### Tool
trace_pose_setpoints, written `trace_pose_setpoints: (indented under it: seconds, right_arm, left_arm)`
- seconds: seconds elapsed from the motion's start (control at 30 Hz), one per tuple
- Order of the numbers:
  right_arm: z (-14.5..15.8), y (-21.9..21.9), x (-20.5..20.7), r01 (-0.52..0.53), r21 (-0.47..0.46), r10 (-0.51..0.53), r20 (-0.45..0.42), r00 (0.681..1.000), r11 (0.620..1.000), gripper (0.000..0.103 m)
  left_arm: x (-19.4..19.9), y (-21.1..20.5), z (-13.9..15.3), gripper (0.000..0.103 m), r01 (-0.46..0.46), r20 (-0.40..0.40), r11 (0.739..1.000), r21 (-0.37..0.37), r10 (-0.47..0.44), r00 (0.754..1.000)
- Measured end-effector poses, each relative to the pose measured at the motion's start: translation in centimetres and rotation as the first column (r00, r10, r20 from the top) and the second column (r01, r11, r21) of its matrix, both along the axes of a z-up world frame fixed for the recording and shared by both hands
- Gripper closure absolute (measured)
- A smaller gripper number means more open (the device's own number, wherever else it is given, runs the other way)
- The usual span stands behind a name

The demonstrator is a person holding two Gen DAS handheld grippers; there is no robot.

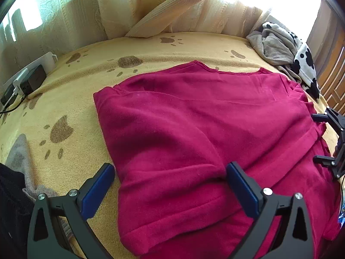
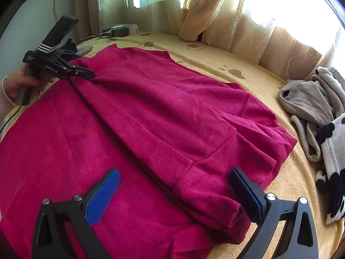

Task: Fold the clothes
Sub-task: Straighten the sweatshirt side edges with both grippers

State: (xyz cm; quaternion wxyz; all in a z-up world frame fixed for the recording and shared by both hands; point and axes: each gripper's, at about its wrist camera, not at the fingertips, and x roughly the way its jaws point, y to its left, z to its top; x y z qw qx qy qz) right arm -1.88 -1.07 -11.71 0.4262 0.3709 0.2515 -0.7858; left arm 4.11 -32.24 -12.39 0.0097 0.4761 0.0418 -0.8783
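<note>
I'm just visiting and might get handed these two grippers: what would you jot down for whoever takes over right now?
Left gripper: open, empty, hovering over the left side of the red sweater.
Right gripper: open, empty, above the sleeve cuff on the right side.
Sweater lies flat on the yellow blanket; both sides appear folded inward, the right sleeve laid over the body.
Left to do: fold it across its length into a compact stack. The pile of grey and spotted clothes at the right looks unfolded.

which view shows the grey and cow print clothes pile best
Right wrist view: the pile of grey and cow-print clothes spreads large along the bed's right edge. Left wrist view shows it smaller, bunched at the far right corner.
</note>
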Motion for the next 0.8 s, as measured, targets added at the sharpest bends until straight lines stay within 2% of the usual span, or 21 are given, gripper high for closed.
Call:
trace_pose_setpoints:
  seconds: [0.1,0.2,0.3,0.4,0.5,0.57,0.67,0.8]
  right_arm:
    - [0.3,0.2,0.2,0.025,-0.007,-0.025,-0.004,1.000,1.000,0.000]
    - [1.1,0.6,0.4,0.056,-0.055,-0.056,0.005,0.998,0.997,0.000]
    - [2.3,1.1,0.5,0.086,-0.128,-0.083,0.029,0.996,0.988,0.000]
    - [2.3,1.0,0.5,0.097,-0.100,-0.096,0.018,0.995,0.990,0.000]
    - [0.9,0.6,0.5,0.099,-0.013,-0.100,-0.010,0.995,0.995,0.000]
    - [0.6,0.5,0.6,0.097,0.007,-0.096,-0.023,0.995,0.995,0.000]
    - [0.5,0.7,0.4,0.099,0.002,-0.099,-0.021,0.995,0.995,0.000]
    - [0.5,0.6,0.5,0.099,0.004,-0.099,-0.025,0.995,0.995,0.000]
  left_arm:
    - [1.8,-0.2,1.4,0.000,-0.015,-0.050,1.000,-0.019,0.014,0.999]
    - [3.1,0.2,2.3,0.000,0.004,-0.072,0.997,-0.078,-0.010,0.997]
    - [3.0,1.1,1.8,0.000,0.045,-0.036,0.987,-0.156,-0.051,0.998]
    - [2.4,1.7,0.0,0.000,0.103,0.033,0.985,-0.140,-0.099,0.995]
    - [2.5,0.3,-0.7,0.000,0.061,0.019,0.997,-0.042,-0.060,0.998]
    - [2.7,0.1,-0.7,0.000,0.048,0.014,0.998,-0.045,-0.047,0.999]
    - [3.2,0.4,0.1,0.000,0.026,0.002,0.998,-0.064,-0.026,1.000]
    - [3.8,1.1,2.8,0.000,0.015,-0.085,0.999,-0.045,-0.018,0.996]
